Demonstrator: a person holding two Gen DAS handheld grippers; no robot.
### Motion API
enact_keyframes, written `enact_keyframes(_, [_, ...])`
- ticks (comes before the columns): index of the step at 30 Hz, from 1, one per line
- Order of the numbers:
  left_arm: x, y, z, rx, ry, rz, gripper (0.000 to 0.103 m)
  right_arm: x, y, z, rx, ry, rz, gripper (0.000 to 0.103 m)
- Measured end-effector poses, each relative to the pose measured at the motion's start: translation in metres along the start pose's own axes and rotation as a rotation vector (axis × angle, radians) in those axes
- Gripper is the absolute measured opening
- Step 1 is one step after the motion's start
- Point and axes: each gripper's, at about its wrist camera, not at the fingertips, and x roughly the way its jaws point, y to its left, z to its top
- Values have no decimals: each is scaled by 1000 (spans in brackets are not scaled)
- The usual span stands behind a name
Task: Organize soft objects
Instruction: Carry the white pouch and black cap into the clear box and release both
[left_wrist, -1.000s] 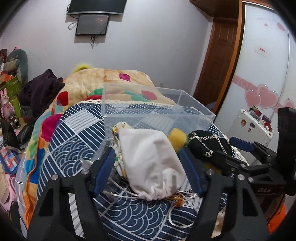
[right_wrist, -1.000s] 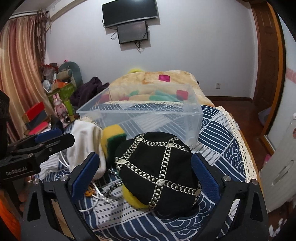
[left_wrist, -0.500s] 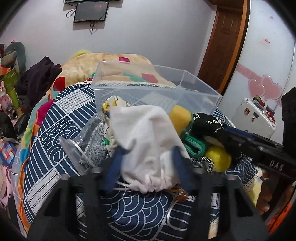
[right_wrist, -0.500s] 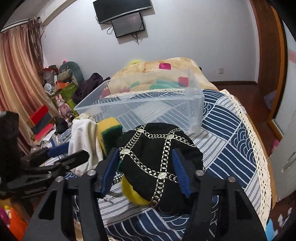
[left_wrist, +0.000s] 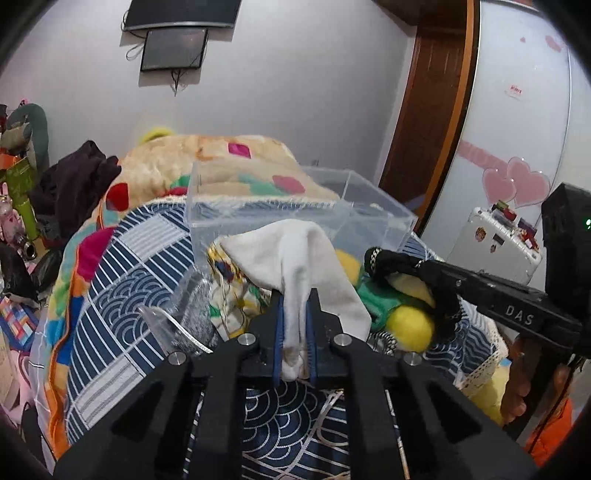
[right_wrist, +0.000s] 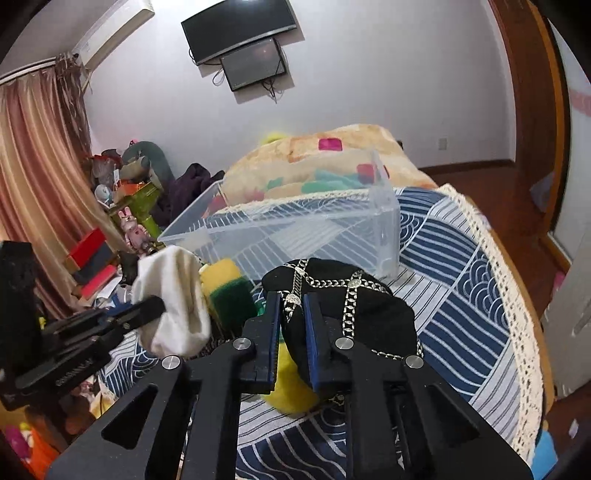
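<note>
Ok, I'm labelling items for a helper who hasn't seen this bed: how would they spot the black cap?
Start at the clear plastic bin on the blue patterned bedspread. Just in front of it, the black cap is pinched in the right gripper jaws. Unlike the white cloth bag and yellow-green sponge beside it, it is criss-crossed with silver chains.

1. I see a curved black TV (right_wrist: 239, 29) on the white wall, with a smaller dark screen (right_wrist: 254, 68) mounted just beneath it and cables dangling.
2. A striped pink-brown curtain (right_wrist: 35, 177) hangs along my left.
3. Beside the curtain there is a cluttered pile: a green box (right_wrist: 142, 199), a pink bunny figure (right_wrist: 132, 229), red and black boxes (right_wrist: 90, 258).
4. A dark garment (left_wrist: 75, 184) lies heaped at the bed's edge.
5. A brown wooden door (left_wrist: 421, 122) stands beside a white wardrobe panel with pink hearts (left_wrist: 515, 184).
6. A white suitcase (left_wrist: 495, 240) with stickers stands below the hearts.
</note>
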Motion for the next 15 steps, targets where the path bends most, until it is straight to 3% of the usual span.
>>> enact_keyframes(15, [-26,6,36,-9,-123,15,10,-39,-2,21,7,-150,-14,11])
